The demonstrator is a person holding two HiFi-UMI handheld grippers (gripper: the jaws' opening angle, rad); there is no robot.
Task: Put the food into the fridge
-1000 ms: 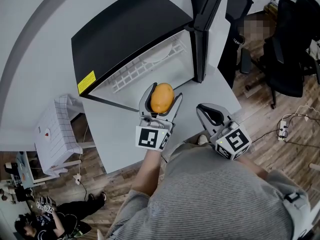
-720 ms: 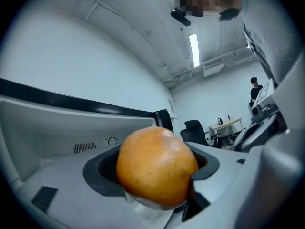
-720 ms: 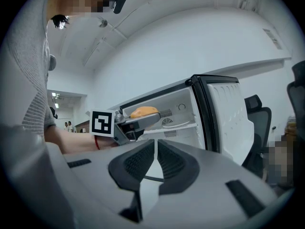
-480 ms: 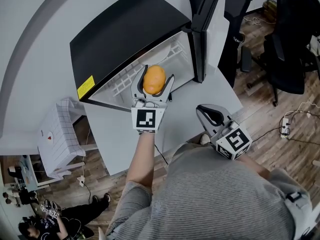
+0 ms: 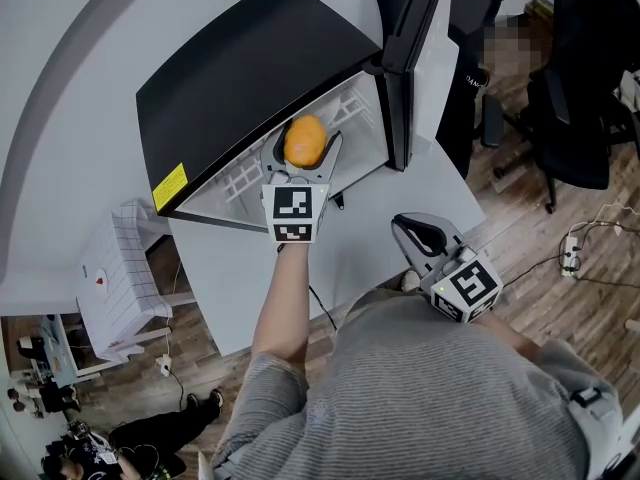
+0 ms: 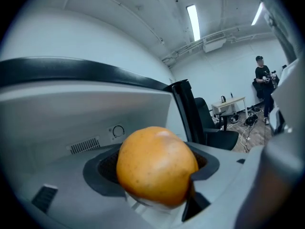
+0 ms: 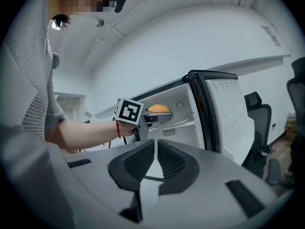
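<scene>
An orange round fruit point(image 5: 304, 140) sits between the jaws of my left gripper point(image 5: 304, 148), which is shut on it and reaches into the open mini fridge point(image 5: 240, 78). In the left gripper view the fruit point(image 6: 156, 171) fills the middle, with the fridge's white inner wall and thermostat dial behind it. The right gripper view shows the fruit point(image 7: 158, 109) just inside the fridge opening. My right gripper point(image 5: 418, 234) hangs back over the white table, near the person's body, shut with nothing in it; its pads point(image 7: 167, 163) meet.
The fridge door point(image 5: 405, 58) stands open to the right. A white wire shelf point(image 5: 255, 158) lies inside. The fridge stands on a white table point(image 5: 350, 248). Black office chairs point(image 5: 580, 88) stand on the wooden floor at right; a small white side table point(image 5: 115, 268) is at left.
My left gripper has carried the fruit forward from above the table's edge into the fridge opening. The right gripper has stayed where it was.
</scene>
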